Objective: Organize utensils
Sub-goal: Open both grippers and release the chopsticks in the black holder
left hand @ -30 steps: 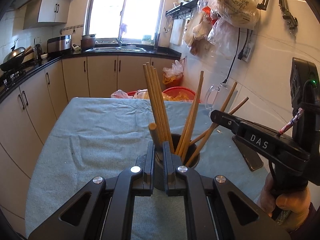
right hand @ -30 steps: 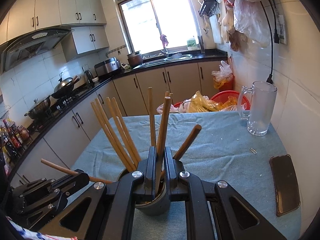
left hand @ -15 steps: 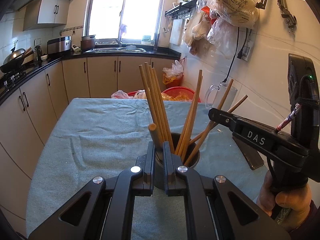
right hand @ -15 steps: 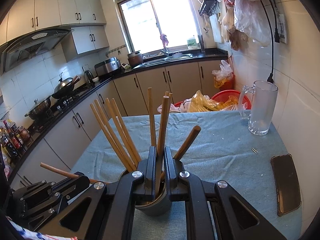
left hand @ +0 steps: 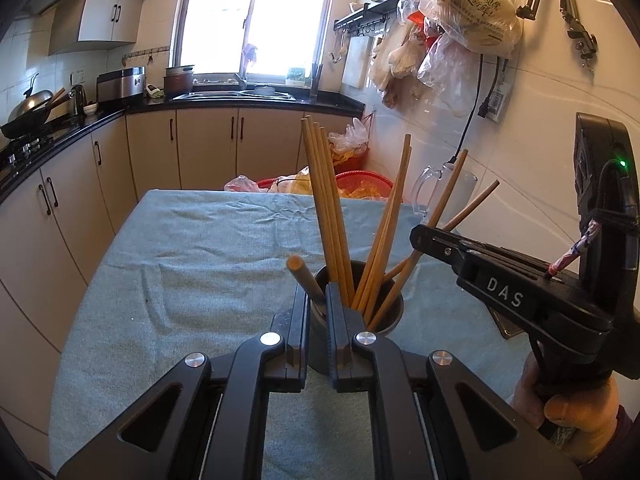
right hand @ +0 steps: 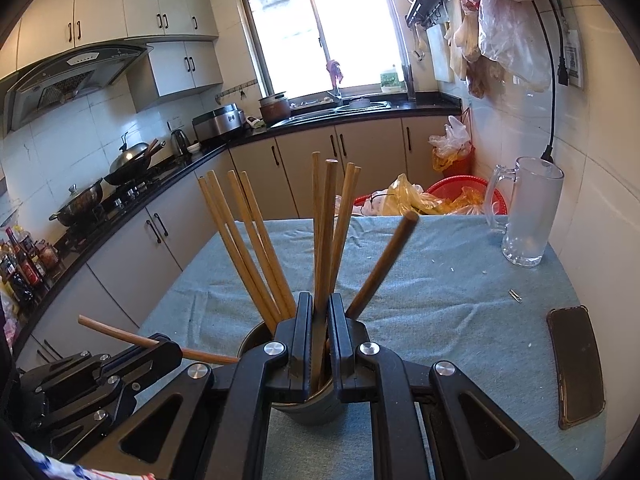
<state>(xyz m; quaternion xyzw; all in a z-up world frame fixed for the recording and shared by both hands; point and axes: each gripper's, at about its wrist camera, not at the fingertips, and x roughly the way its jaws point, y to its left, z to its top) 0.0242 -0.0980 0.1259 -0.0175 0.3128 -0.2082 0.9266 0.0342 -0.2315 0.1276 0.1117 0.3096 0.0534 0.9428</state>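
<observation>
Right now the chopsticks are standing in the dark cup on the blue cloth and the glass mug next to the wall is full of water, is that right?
Not quite. The glass mug by the wall is empty, as the right wrist view shows. The chopsticks do stand in the dark cup on the blue cloth.

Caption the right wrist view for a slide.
Right gripper shut on a wooden chopstick over the holder cup, left gripper alongside.

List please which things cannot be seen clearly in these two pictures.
- Left wrist view: phone mostly behind the right gripper.
- Right wrist view: holder interior and chopstick bottoms, covered by the fingers.
- Both views: bag print too small to read.
</observation>
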